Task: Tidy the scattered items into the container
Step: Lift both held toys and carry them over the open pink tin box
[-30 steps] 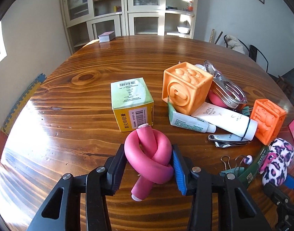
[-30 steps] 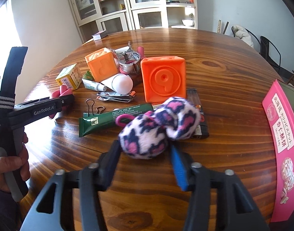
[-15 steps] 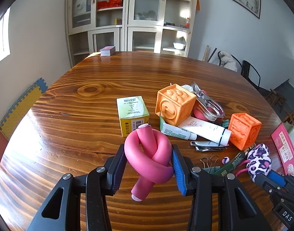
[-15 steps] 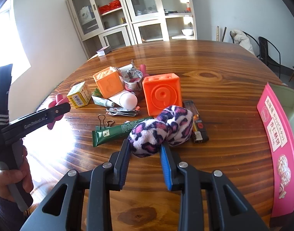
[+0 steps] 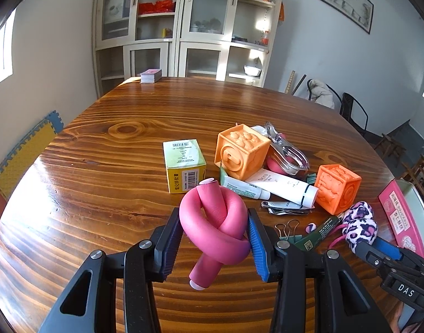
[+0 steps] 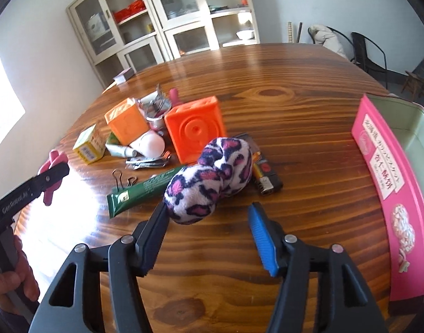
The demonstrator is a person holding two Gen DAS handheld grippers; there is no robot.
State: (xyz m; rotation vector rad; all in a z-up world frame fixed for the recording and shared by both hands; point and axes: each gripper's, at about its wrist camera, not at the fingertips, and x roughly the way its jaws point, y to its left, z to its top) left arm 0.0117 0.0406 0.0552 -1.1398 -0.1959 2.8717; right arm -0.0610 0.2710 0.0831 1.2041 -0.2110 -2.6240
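A: Largest first. Round wooden table (image 5: pixel 106 166), glossy, with a pink-sided container (image 6: pixel 389 172) at its right edge, pale green inside.

B: Clutter?

A: Mid-table cluster: light orange block (image 5: pixel 241 151), darker orange block (image 6: pixel 196 129), yellow-green box (image 5: pixel 184 165), white tube (image 5: pixel 281 186) lying against the light block, green tube (image 6: pixel 145 188) flat on the wood, nail clippers (image 5: pixel 285 208), binder clips (image 5: pixel 286 226), a lighter (image 6: pixel 264 174) behind the plush toy.

B: Left gripper (image 5: pixel 215 234) pose?

A: Angled down toward the table, jaws partly closed, both pads pressed on the pink knotted foam roller (image 5: pixel 216 227). The roller is clear of the wood; one end hangs below the pads, the other points up. In the right wrist view the same gripper enters from the left edge, roller at its tip, with the person's hand (image 6: pixel 9 280) on the handle.

B: Right gripper (image 6: pixel 209 222)?

A: Also tilted down, low over the near table. Jaws opening. The leopard-print plush toy (image 6: pixel 212 177) rests on the wood, its near lobe reaching between the fingertips. The left pad (image 6: pixel 159 222) touches or nearly touches it; cannot tell which. The blue right pad stands well clear, so no squeeze.

B: Toy relative to container?

A: Apart from it, left of the pink wall, just in front of the darker block and overlapping the green tube's end.
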